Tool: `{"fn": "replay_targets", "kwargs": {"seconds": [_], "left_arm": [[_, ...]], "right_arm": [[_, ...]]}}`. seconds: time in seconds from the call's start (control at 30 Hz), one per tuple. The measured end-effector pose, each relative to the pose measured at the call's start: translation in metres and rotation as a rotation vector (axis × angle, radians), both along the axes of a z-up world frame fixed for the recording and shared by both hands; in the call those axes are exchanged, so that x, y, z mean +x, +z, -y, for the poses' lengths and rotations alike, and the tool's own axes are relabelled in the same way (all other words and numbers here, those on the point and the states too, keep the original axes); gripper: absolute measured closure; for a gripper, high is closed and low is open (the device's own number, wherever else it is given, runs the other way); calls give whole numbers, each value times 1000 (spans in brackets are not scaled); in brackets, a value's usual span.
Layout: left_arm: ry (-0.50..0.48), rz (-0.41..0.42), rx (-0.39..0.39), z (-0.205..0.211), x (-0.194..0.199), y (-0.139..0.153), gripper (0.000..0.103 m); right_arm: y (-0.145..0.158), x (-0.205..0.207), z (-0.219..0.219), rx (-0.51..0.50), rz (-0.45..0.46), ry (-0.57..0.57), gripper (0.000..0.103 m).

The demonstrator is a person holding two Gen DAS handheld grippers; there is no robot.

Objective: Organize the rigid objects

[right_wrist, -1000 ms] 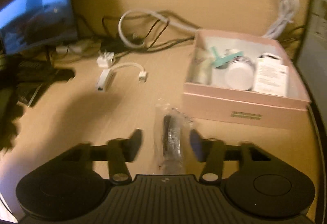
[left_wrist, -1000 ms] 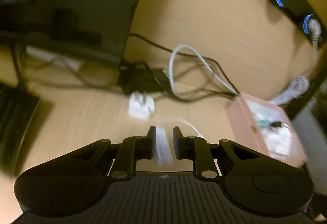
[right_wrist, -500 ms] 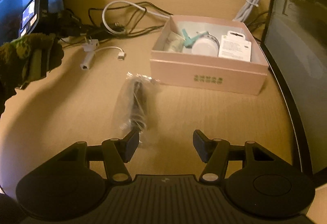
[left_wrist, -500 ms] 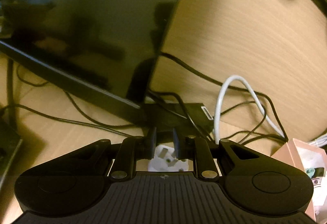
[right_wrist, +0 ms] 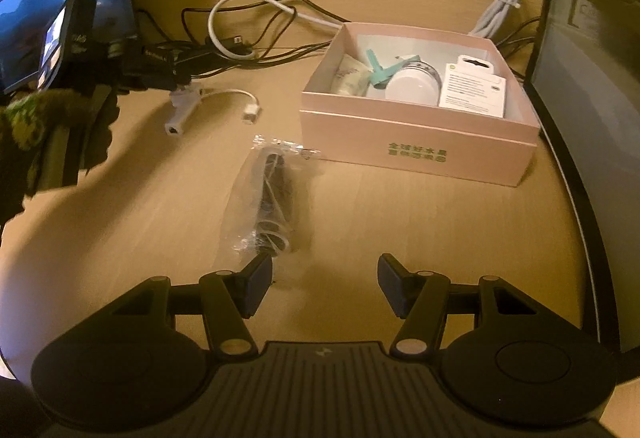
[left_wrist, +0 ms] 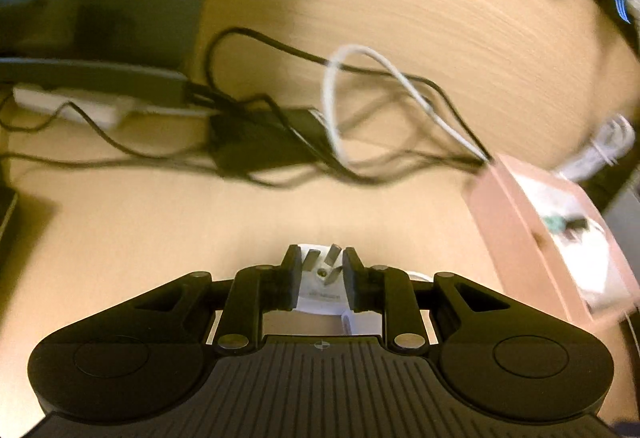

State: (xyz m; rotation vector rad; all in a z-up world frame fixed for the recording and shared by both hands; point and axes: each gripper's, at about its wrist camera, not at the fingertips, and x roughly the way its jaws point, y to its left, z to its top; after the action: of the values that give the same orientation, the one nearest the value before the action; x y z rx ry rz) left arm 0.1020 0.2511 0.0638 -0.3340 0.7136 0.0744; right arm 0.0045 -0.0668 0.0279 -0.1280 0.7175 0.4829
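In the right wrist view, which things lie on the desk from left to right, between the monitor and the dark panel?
White adapter → bagged black item → pink box.

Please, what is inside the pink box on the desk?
The pink box holds a white round jar, a white printed package, a pale tube and a teal item. Anything beneath them is covered.
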Motion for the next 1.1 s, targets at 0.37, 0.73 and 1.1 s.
{"fn": "replay_targets", "kwargs": {"seconds": [0.37,0.73,1.1], "left_arm": [[-111,-24,-28,51,-67,8,78],[-7,-65,-69,46,-113,25,77],[166,-55,-102,-2,-173,38,77]], "right_arm": [[-2,2,-6,17,6,34,44],[-2,2,-16,32,29,63,44],[4,10,-83,-1,93,279,59]]}}
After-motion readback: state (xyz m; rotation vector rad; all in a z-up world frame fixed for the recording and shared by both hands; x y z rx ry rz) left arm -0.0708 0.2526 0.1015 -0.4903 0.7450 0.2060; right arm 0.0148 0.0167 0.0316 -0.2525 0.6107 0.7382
